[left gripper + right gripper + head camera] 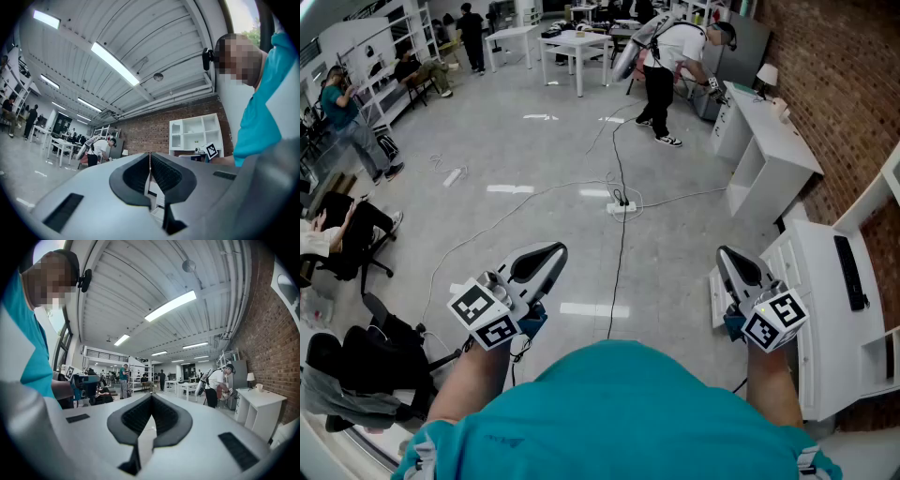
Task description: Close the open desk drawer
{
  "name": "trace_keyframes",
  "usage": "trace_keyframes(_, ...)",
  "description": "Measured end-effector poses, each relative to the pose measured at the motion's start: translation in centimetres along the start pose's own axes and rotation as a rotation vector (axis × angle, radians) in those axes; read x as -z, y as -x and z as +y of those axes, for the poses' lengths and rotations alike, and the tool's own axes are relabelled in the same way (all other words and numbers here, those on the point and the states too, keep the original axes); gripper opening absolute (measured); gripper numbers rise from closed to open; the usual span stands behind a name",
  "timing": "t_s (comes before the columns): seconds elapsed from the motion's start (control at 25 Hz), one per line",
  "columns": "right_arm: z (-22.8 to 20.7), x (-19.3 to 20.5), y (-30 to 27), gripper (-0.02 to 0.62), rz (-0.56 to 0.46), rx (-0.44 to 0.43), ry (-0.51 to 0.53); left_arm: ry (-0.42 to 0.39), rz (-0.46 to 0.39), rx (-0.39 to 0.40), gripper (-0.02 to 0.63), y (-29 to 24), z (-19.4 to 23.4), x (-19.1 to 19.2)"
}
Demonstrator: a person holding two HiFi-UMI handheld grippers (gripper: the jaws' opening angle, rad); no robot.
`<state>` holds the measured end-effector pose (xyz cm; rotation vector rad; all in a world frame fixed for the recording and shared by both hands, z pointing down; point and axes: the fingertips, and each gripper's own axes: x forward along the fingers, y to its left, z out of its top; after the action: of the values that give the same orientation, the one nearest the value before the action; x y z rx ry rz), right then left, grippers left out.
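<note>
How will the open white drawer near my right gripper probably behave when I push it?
The drawer looks stiff and boxy, so it should probably slide, not flex. The desk looks broad, so tipping seems unlikely. Its smooth front may let the right gripper slip.

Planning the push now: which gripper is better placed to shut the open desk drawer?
Right. The right gripper is beside the open drawer of the white desk; the left gripper is on the far side, over floor. Both are shut and empty.
</note>
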<state>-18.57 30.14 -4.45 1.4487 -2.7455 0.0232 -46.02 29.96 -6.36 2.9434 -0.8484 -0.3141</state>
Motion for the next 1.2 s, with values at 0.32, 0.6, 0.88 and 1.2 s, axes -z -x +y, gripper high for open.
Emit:
trace_keyframes(0.32, -1.4, 0.1, 0.6, 0.018, -0.005, -0.014, -0.002, -0.008, 0.003, -0.002, 0.021, -1.4, -1.2, 0.0)
trace_keyframes(0.6, -3.8, 0.0, 2.1, 0.020, 0.015, -0.032, -0.046, -0.009, 0.015, -0.005, 0.021, -4.0, -3.5, 0.2)
trace_keyframes(0.88, -6.6, 0.4, 5.9, 0.020, -0.004, -0.062, -0.024, -0.018, 0.027, -0.004, 0.021, -7.8, -7.5, 1.3)
trace_keyframes(1.2, -9.7, 0.9, 8.6, 0.020, 0.006, -0.080, -0.039, 0.001, 0.047, 0.005, 0.021, -11.8, -11.0, 2.8)
